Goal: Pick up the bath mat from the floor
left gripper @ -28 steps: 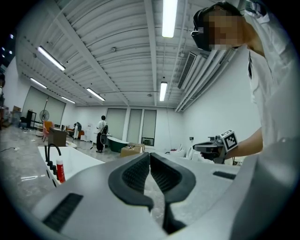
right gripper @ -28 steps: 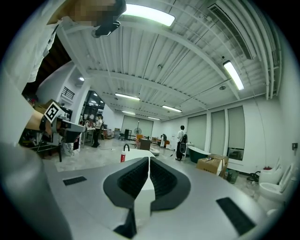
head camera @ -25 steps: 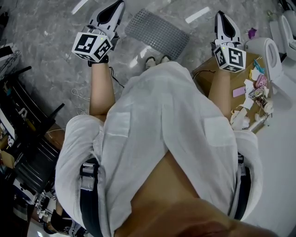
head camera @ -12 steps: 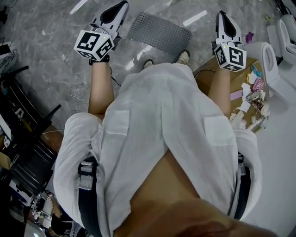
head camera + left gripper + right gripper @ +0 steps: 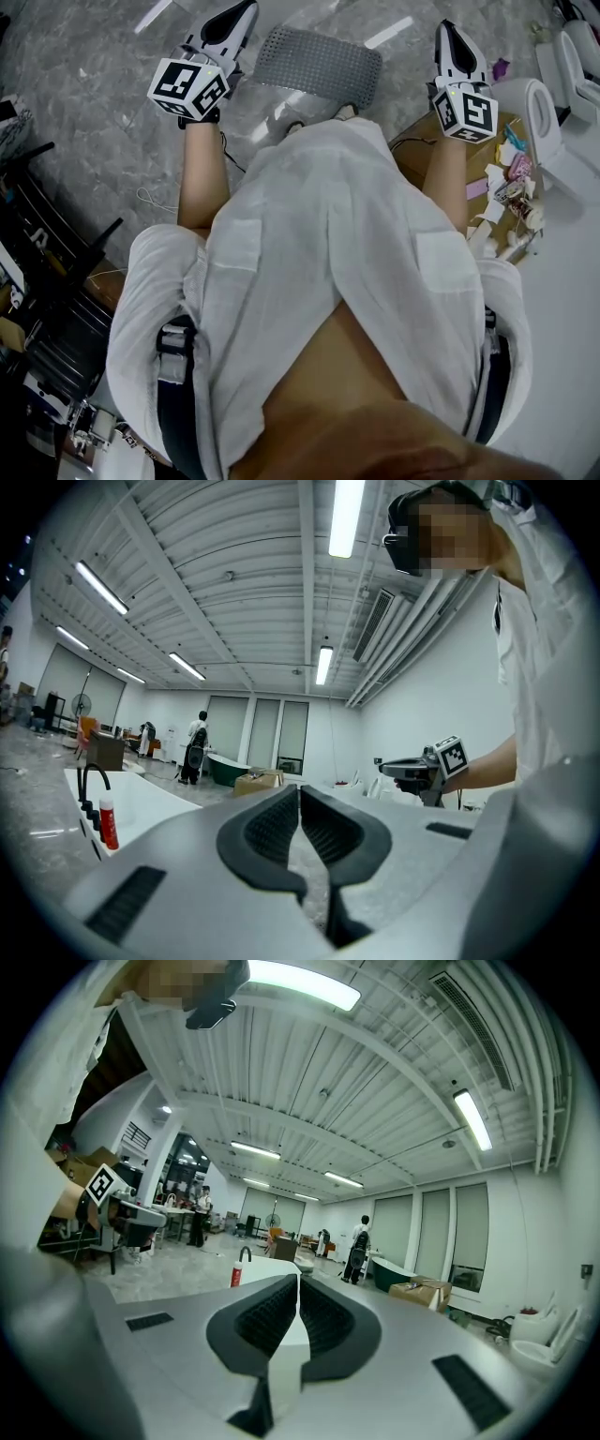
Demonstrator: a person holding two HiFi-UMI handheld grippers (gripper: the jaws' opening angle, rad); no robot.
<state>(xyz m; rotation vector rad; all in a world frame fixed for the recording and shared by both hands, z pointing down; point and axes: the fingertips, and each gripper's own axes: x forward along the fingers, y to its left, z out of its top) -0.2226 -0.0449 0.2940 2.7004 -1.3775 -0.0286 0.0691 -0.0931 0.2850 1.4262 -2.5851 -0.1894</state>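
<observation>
The bath mat (image 5: 319,64), grey and dotted with small holes, lies flat on the marble floor just ahead of the person's shoes (image 5: 345,112). My left gripper (image 5: 242,11) is held above the floor to the left of the mat, jaws shut and empty. My right gripper (image 5: 445,30) hangs to the mat's right, also shut with nothing in it. In the left gripper view the left gripper (image 5: 299,794) points level across the room, its pads together. In the right gripper view the right gripper (image 5: 298,1283) looks the same. Neither gripper view shows the mat.
A cardboard box (image 5: 487,155) with small pastel items stands on the right, beside white toilets (image 5: 542,105). Black racks and gear (image 5: 52,281) crowd the left side. A thin cable (image 5: 150,200) lies on the floor. A white tub with a black tap (image 5: 94,799) stands across the room.
The person has stepped toward the mat, feet shifting under the shirt hem. Both grippers stay shut and keep their places on either side of it.
</observation>
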